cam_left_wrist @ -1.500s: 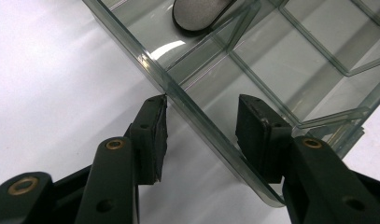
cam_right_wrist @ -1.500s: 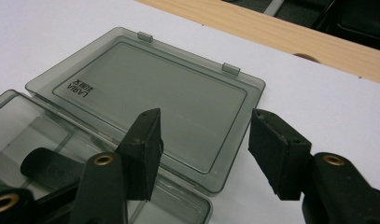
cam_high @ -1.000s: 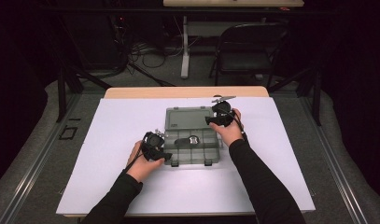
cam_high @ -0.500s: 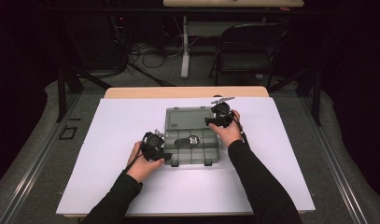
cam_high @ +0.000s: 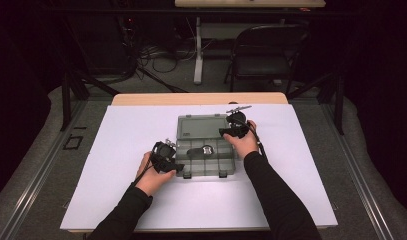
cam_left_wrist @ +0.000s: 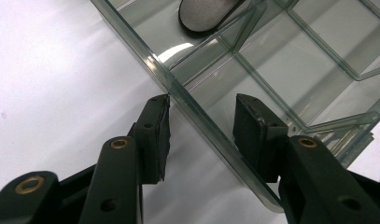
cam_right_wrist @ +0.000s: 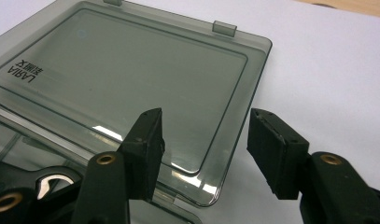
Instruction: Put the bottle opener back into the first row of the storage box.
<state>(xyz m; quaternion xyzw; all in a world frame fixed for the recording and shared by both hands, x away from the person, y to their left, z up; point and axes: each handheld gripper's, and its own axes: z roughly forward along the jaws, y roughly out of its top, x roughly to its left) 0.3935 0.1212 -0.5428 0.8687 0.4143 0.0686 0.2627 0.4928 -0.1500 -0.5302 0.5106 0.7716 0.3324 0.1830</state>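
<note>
Smoky plastic box [cam_high: 206, 150] wall between parted left gripper [cam_left_wrist: 201, 135] jaws (untouched); right gripper [cam_right_wrist: 204, 140] open over lid [cam_right_wrist: 131, 84].

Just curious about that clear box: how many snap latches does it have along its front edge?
2. Both latches sit on the front wall of the box, nearest the person: one latch toward the left corner, the other latch toward the right. None seem hidden.

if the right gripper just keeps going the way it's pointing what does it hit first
Most likely the open lid of the clear compartment box. The right gripper has its jaws spread over the lid's corner, the white table cover just beyond. Depth is hard to judge, so it might skim past.
</note>
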